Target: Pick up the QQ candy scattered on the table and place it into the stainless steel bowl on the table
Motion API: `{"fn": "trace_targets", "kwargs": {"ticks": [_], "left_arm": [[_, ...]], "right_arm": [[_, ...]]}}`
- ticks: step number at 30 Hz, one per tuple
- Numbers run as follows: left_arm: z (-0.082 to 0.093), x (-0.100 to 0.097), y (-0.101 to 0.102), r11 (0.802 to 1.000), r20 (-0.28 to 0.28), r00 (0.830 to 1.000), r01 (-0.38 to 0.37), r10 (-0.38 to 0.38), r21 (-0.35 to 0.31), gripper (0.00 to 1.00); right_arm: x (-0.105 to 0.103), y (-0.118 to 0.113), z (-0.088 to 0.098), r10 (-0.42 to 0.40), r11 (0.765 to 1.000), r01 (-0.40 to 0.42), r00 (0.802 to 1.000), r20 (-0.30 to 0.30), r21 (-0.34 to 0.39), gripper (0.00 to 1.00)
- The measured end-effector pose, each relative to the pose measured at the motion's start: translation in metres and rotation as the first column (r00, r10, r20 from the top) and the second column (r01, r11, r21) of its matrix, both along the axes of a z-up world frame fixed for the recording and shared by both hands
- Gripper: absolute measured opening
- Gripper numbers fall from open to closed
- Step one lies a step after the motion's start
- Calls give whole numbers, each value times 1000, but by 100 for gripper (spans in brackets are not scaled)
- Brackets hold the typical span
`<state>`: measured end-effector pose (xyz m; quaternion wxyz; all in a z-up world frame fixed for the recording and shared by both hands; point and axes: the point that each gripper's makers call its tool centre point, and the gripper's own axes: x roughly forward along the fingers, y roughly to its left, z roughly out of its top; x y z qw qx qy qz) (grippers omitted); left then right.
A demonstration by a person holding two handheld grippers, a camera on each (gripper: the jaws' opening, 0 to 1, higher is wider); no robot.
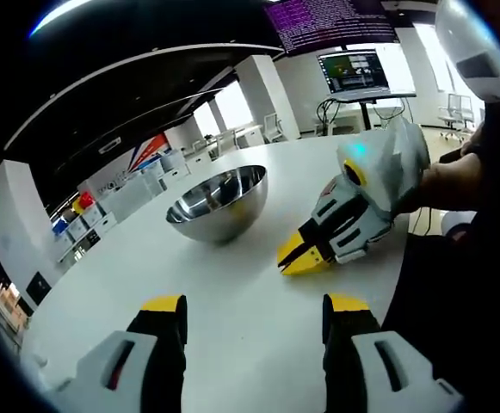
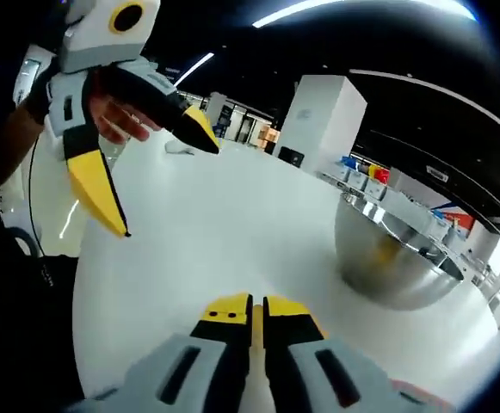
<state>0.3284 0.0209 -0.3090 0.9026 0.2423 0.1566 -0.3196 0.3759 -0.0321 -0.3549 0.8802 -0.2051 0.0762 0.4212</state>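
Note:
The stainless steel bowl (image 1: 218, 202) stands upright on the white table (image 1: 250, 292), beyond my left gripper (image 1: 254, 308). That gripper is open, with bare tabletop between its yellow-tipped jaws. My right gripper (image 1: 305, 254) comes in from the right, held by a hand, its yellow tips pressed together just above the table, to the right of the bowl. In the right gripper view its own jaws (image 2: 256, 311) are shut with nothing visible between them. The bowl (image 2: 396, 249) lies ahead to the right there, and the left gripper (image 2: 168, 185) hangs open at the upper left.
The round table's edge (image 1: 404, 258) curves past on the right, by the person's dark sleeve (image 1: 465, 284). A monitor on a stand (image 1: 353, 73) and shelves with coloured bins (image 1: 82, 206) stand beyond the table. White pillars (image 2: 323, 125) rise in the room behind.

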Motion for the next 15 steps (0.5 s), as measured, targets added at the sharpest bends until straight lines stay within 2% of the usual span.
{"fn": "trace_targets", "kwargs": {"ticks": [5, 8, 10, 12, 15], "left_arm": [[0, 0, -1, 1000, 0, 1000, 0, 0, -1, 63], [-1, 0, -1, 1000, -1, 1000, 1, -1, -2, 63], [-1, 0, -1, 1000, 0, 1000, 2, -2, -1, 63], [0, 0, -1, 1000, 1, 1000, 2, -2, 2, 63], [0, 0, -1, 1000, 1, 1000, 1, -1, 2, 63]], "right_arm": [[5, -10, 22, -21, 992, 27, 998, -53, 123, 3], [12, -20, 39, -21, 967, 53, 992, -127, 249, 3], [17, -27, 48, -2, 950, 55, 985, -170, 308, 4], [26, -37, 63, -20, 926, 84, 984, -175, 368, 3], [37, -51, 84, -43, 916, 97, 988, -145, 390, 3]]}}
